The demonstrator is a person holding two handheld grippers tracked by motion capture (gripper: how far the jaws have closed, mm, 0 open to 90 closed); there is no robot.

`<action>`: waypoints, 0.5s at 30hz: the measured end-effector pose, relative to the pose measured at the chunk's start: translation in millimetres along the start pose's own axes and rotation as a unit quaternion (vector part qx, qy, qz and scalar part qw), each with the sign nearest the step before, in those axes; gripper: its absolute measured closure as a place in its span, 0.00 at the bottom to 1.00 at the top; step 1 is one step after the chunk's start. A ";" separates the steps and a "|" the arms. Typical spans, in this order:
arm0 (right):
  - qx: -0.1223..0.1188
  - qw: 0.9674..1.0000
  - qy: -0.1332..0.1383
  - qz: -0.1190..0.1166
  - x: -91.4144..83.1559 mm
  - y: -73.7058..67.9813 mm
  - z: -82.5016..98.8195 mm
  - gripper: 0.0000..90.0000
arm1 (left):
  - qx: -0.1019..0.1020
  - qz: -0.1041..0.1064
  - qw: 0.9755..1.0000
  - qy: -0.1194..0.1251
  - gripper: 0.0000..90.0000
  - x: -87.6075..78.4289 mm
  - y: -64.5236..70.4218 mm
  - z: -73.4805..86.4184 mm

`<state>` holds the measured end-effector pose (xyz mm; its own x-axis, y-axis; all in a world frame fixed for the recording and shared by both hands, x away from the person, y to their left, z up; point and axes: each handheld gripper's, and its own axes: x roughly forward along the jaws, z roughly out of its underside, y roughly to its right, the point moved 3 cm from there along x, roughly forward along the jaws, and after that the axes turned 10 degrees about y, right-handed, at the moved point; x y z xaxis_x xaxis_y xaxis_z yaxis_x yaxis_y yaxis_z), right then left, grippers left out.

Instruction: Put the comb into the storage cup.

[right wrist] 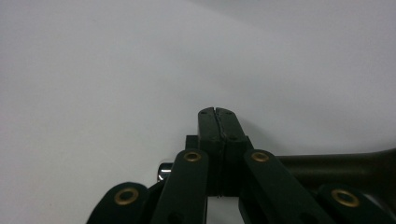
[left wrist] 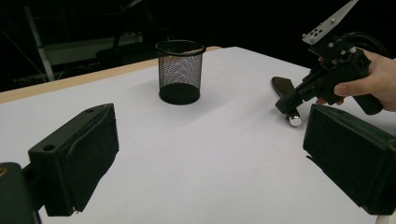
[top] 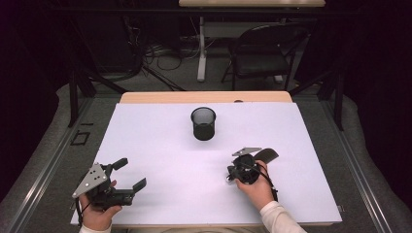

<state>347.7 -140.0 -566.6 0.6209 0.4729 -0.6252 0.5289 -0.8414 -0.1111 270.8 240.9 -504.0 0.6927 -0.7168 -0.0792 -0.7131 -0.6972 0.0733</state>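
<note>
Left gripper [top: 130, 174], near-left corner of the white table [top: 160, 145]: jaws spread wide, nothing between them, pads off the surface. Black mesh cup [top: 203, 123] stands upright at centre, toward the far edge, well apart from both grippers. Right gripper [top: 230, 173], near-right of centre: jaws pressed together, tips down at a dark-handled tool [left wrist: 286, 91] with a silvery end lying on the table; whether it is pinched cannot be told.
</note>
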 end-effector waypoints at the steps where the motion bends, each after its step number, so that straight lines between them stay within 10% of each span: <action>1: 0.000 1.000 -0.002 0.000 -0.4 -0.2 0.4 1.00 | 0.000 0.000 1.000 0.000 0.04 0.0 0.0 0.0; 15: -0.006 1.000 -0.018 0.003 -11.0 0.4 8.6 1.00 | -0.001 0.000 1.000 0.000 0.04 -0.2 0.0 0.0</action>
<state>336.2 -147.8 -566.5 0.6021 0.4585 -0.6536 0.5333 -0.8402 -0.0982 270.7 241.0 -504.0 0.6925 -0.7171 -0.0783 -0.7132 -0.6969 0.0747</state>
